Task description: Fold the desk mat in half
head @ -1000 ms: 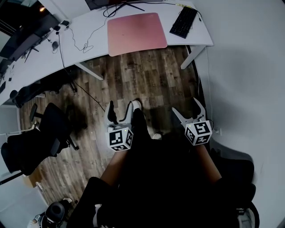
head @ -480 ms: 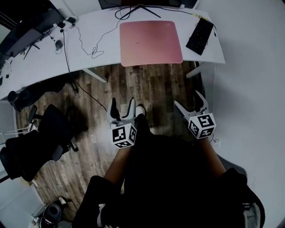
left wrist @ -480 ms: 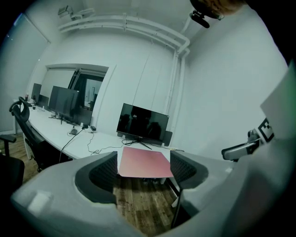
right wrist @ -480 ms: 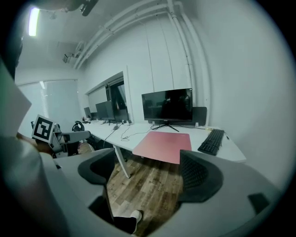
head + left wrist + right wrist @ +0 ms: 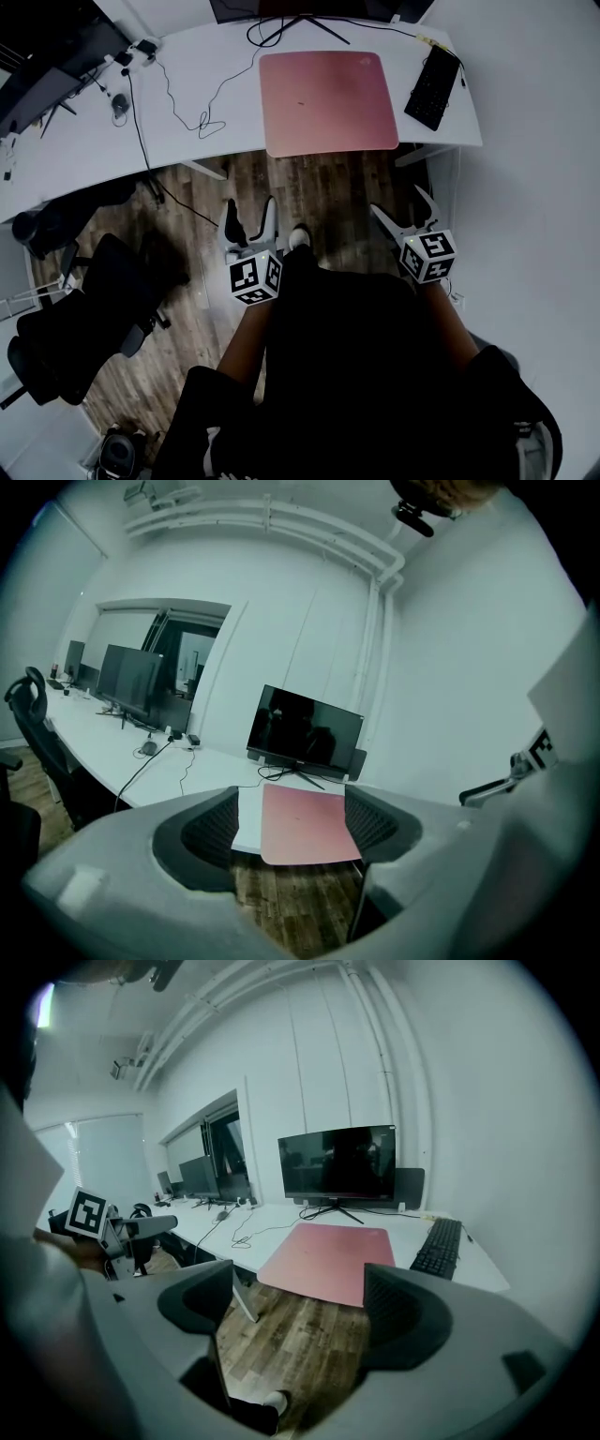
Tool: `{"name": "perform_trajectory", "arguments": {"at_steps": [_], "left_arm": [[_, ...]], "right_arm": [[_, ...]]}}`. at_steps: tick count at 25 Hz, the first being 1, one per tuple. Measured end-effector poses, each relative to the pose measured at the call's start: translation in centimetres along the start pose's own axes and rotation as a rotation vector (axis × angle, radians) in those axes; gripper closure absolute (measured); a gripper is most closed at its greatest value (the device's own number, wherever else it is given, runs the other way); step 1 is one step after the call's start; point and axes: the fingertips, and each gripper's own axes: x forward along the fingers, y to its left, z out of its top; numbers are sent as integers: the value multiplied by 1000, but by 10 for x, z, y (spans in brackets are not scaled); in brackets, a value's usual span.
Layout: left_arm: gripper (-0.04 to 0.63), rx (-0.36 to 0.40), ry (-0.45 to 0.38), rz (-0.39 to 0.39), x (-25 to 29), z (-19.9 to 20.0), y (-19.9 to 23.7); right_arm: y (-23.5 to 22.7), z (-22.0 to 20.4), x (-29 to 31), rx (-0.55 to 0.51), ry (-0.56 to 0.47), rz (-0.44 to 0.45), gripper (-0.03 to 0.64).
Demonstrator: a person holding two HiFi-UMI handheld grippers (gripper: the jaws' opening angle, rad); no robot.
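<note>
While held over plank floor (image 5: 328, 187), mid-frame: left gripper (image 5: 249, 211) jaws apart, right gripper (image 5: 400, 204) jaws apart. Pink rectangular desk mat (image 5: 328, 101) flat on white desk (image 5: 84, 141), upper centre, beside black keyboard (image 5: 433, 86).

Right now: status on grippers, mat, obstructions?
Left gripper open, empty; right gripper open, empty, both short of the desk. Desk mat flat, unfolded. Keyboard beside mat's right edge, not on it.
</note>
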Motion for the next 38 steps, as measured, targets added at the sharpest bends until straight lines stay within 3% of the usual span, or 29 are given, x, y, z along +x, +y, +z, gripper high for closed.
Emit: {"name": "perform_trajectory", "arguments": {"at_steps": [6, 20, 24, 35, 38], "left_arm": [[250, -19, 18, -73, 38, 2, 12], [251, -37, 53, -45, 74, -3, 19], [251, -60, 57, -73, 95, -2, 14], [250, -3, 173, -20, 157, -29, 1], [250, -43, 221, -11, 176, -45, -2]], "right_arm": [[-11, 13, 22, 30, 2, -62, 189], [-40, 12, 51, 74, 42, -73, 189], [-60, 14, 76, 79, 42, -53, 190], [-139, 3, 147, 120, 119, -23, 190], [-154, -7, 164, 154, 150, -12, 190]]}}
